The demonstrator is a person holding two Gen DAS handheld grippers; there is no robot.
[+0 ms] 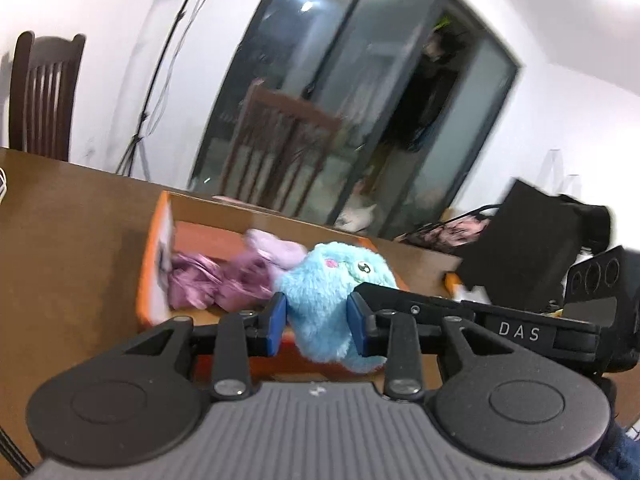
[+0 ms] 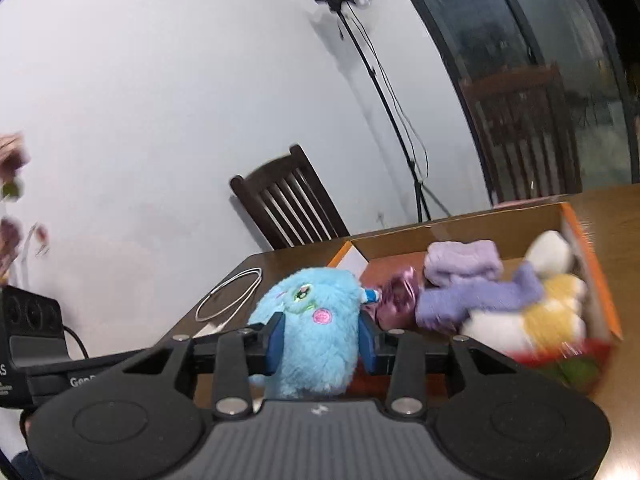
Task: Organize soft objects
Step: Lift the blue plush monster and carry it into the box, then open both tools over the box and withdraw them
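While the left gripper [image 1: 317,320] pinches the blue plush [image 1: 334,300] between its blue pads, the toy hangs above the near edge of the orange box [image 1: 154,264] on the table [image 1: 76,216]; purple cloths [image 1: 224,280] lie inside, and a chair [image 1: 40,92] stands behind. From the right wrist, the right gripper [image 2: 321,344] likewise squeezes the plush [image 2: 312,332], just left of the box [image 2: 600,280] holding cloths [image 2: 464,276] and a white-yellow toy [image 2: 536,312]. A white cable [image 2: 230,294] lies coiled left of it.
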